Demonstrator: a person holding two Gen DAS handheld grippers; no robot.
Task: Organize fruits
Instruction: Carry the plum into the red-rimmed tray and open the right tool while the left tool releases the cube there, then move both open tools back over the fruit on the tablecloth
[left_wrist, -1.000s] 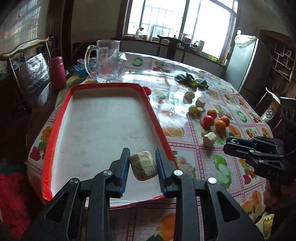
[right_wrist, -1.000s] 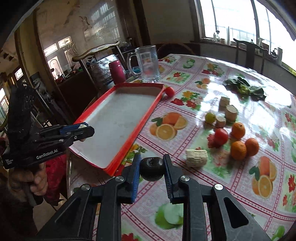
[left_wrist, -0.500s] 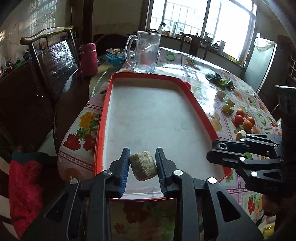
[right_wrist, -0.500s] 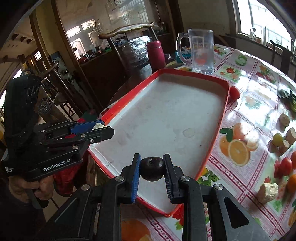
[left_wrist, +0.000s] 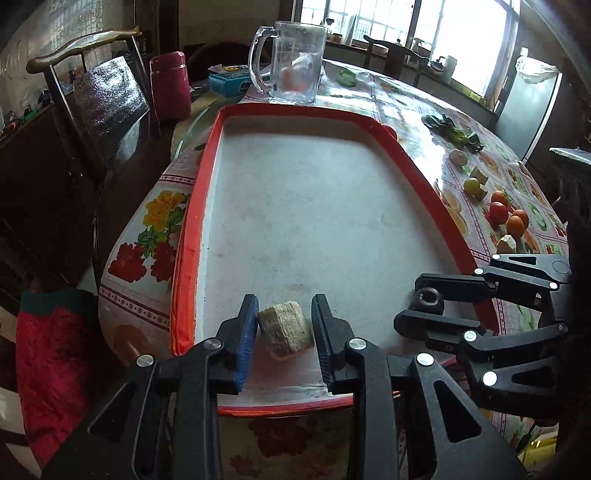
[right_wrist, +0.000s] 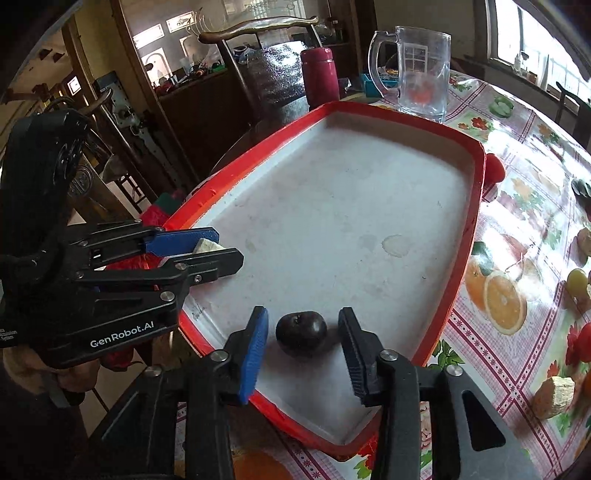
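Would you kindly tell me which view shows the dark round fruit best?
The right wrist view: the dark round fruit lies unobstructed on the red-rimmed tray. The left wrist view shows it small, partly hidden.

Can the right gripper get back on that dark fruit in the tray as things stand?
Probably yes. The dark fruit sits on the tray between the open fingers of the right gripper, with nothing between them; the left gripper is off to the side.

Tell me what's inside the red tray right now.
Inside the red tray: a dark round fruit between the open right gripper, and a tan chunk at the left gripper. Its underside is hidden.
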